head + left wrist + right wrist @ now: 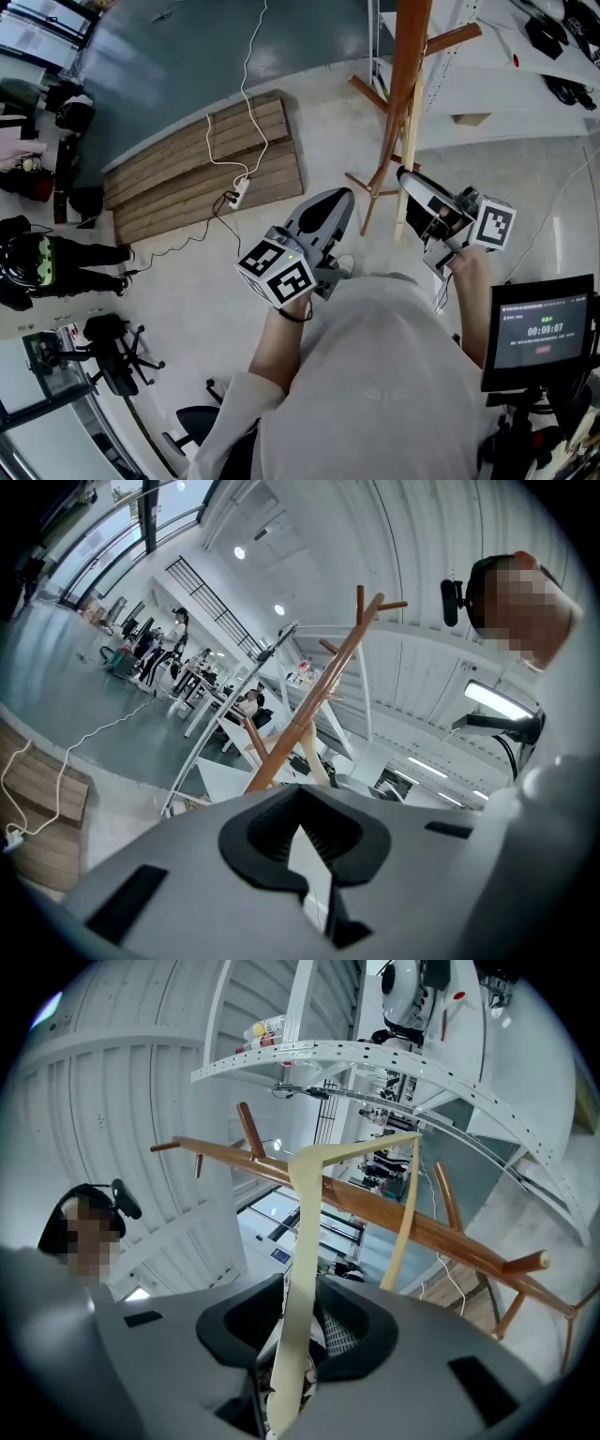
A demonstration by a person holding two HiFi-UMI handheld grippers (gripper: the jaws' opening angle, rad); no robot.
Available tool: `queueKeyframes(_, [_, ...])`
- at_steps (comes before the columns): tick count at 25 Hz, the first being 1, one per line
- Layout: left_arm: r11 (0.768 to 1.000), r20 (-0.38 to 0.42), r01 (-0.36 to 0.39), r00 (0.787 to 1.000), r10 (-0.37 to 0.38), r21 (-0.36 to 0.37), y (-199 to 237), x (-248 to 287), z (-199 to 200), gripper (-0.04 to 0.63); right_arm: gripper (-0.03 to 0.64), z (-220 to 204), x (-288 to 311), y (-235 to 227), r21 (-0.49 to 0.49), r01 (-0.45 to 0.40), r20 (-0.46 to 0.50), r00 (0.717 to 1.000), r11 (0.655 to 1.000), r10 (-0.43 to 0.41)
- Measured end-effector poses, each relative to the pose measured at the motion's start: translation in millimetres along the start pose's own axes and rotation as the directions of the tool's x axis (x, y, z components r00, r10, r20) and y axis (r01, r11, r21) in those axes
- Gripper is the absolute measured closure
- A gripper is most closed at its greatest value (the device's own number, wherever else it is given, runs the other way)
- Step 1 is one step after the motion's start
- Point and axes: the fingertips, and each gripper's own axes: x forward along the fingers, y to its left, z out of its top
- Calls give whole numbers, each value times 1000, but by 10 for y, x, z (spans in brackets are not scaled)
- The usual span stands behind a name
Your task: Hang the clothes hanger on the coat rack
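Right gripper point(298, 1354) fingers are clamping the pale clothes hanger point(302, 1232), holding it just beside the wooden coat rack point(441, 1234) pole. Left gripper point(305, 855) fingers are sitting closed to a slit, empty. Timer screen point(542, 330) is showing 00:00:07.

Person wore a light grey top point(394, 375), a white sleeve point(234, 412), a dark band point(298, 315) at the left wrist, left gripper point(341, 199) was grey, fingers lined black, white cube point(277, 272) bore black square markers, right gripper point(406, 178) matched it.
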Motion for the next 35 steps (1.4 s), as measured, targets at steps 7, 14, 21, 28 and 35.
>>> queueKeyframes(7, [1000,4,1,1000,-1,8,-8,-3,10,594,500,110,-23,30,-19,5,30,1000,1000,-4])
queueKeyframes(14, [1000,10,3,1000,-3,12,-16,10,11,594,482,216,-91,46,-53,17,112,994,998,-11])
queueKeyframes(21, [1000,10,11,1000,-11,12,-29,54,2,594,465,377,-188,81,-85,24,182,983,996,-8])
queueKeyframes(28, [999,0,26,1000,-26,23,-57,113,-5,594,465,472,-288,124,-132,41,247,969,990,-7])
queueKeyframes(35, [999,-9,40,999,-40,25,-58,183,-23,594,466,624,-377,167,-150,34,292,956,988,11])
